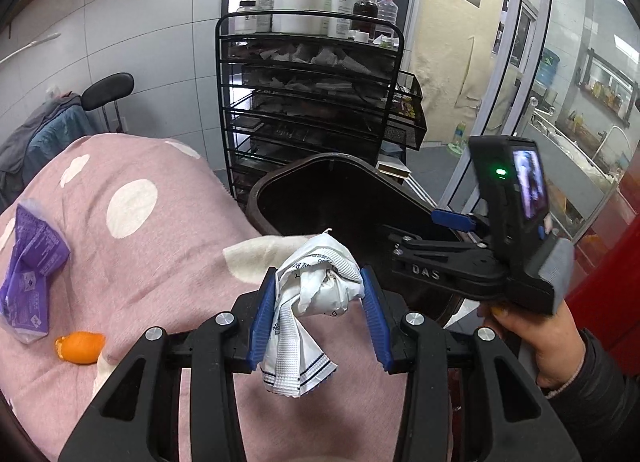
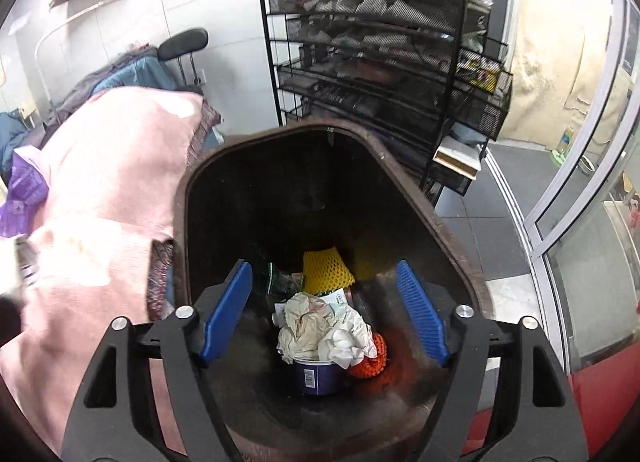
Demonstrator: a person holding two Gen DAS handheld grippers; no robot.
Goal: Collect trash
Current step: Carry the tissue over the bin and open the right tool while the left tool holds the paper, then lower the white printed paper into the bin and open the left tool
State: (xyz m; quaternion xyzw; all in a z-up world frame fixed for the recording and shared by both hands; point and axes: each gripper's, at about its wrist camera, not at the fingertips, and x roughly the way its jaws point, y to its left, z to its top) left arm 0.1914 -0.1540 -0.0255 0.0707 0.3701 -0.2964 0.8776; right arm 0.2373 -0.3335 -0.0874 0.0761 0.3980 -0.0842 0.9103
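Note:
My left gripper (image 1: 319, 276) is shut on a crumpled white wrapper (image 1: 308, 302), held over the edge of a pink spotted blanket (image 1: 152, 262), near the rim of the dark brown bin (image 1: 280, 181). A purple wrapper (image 1: 28, 270) and an orange peel (image 1: 80, 346) lie on the blanket to the left. My right gripper (image 2: 323, 268) hangs open above the bin (image 2: 400, 177), with nothing between its pads. Deep inside the bin lie crumpled white paper (image 2: 320, 326), a yellow foam net (image 2: 326, 270), a blue cup (image 2: 318, 376) and an orange net (image 2: 374, 358).
A black wire rack (image 1: 308, 101) topped with several bottles stands just behind the bin. A chair with clothes (image 1: 108, 89) is at the back left. Glass doors (image 1: 500, 101) and a red surface (image 1: 608, 302) run along the right. A hand (image 1: 552, 342) holds the right gripper.

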